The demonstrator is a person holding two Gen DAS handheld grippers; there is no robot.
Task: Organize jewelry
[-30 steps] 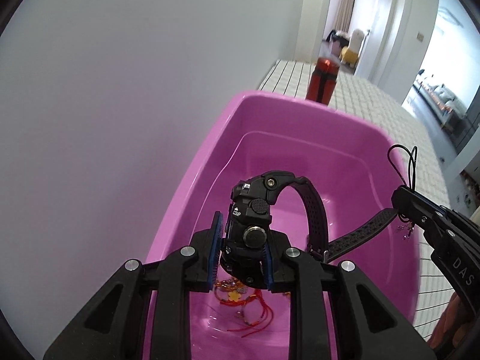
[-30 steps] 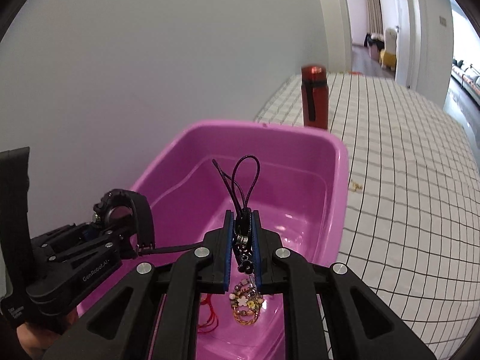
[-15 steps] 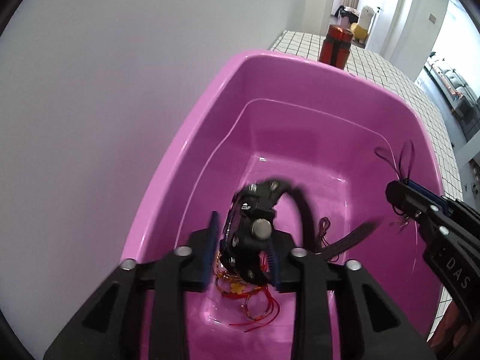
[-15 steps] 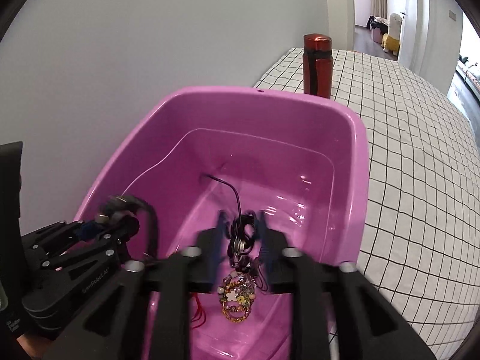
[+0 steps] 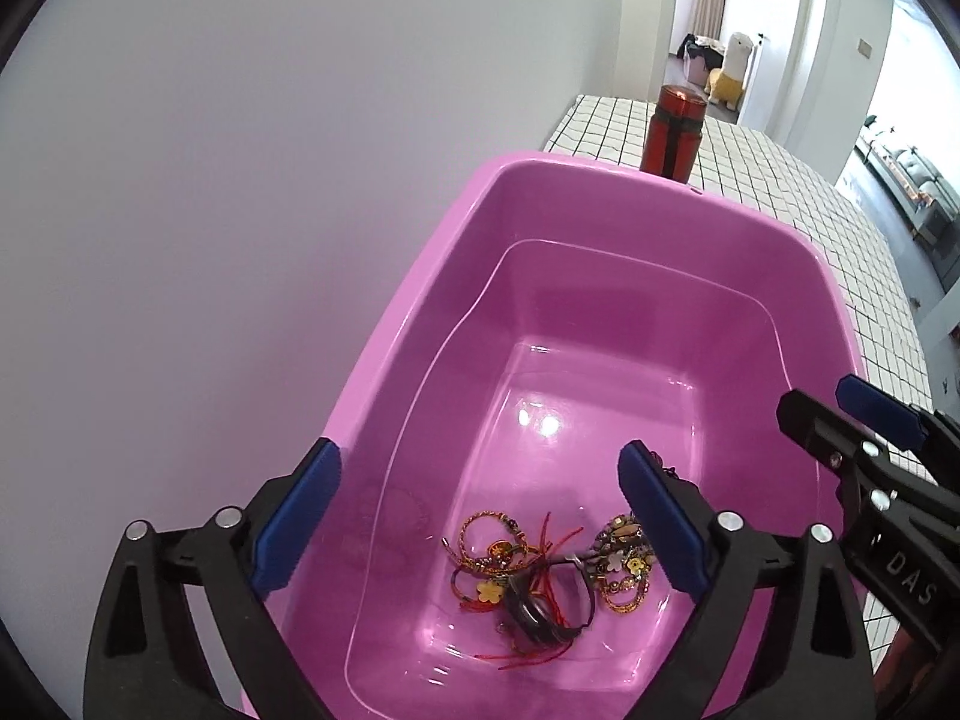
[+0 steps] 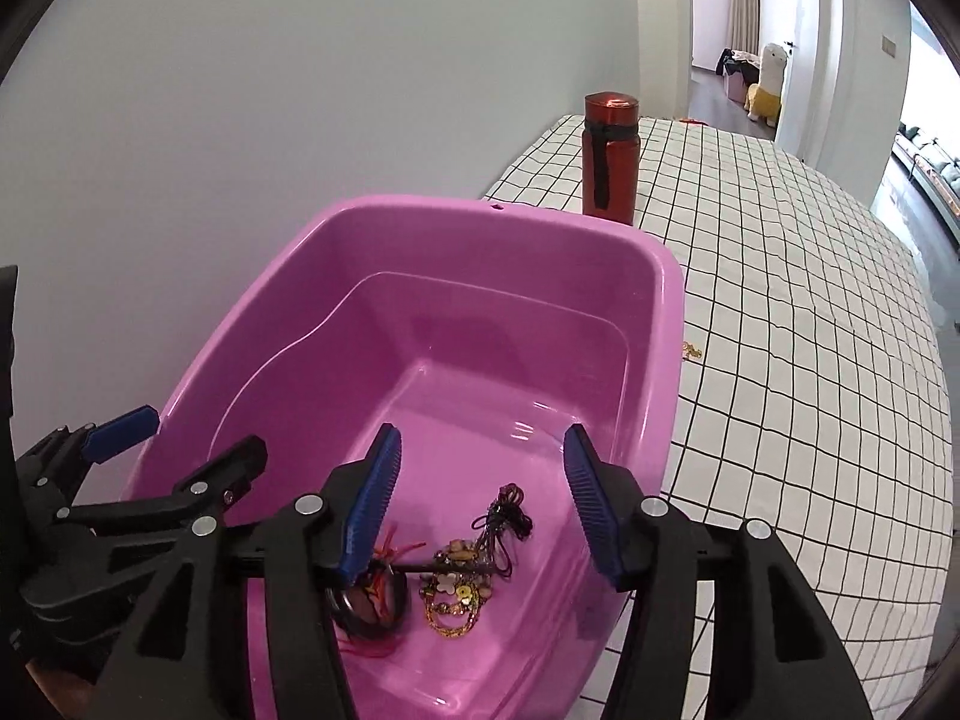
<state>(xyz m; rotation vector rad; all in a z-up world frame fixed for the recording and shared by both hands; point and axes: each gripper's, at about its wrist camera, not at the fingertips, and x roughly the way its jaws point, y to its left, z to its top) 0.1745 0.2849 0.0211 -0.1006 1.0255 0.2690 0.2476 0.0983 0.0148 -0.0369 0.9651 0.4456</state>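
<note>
Pink tub holds the watch, gold bracelets and black cord in a heap at its near end. Left gripper and right gripper hang over it, fingers spread wide, holding nothing. Red bottle stands beyond the far rim.

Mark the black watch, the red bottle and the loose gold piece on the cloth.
black watch (image 5: 534,609), left wrist view, on its case.
red bottle (image 6: 611,159), right wrist view, mid body.
loose gold piece (image 6: 691,350), right wrist view, its centre.
</note>
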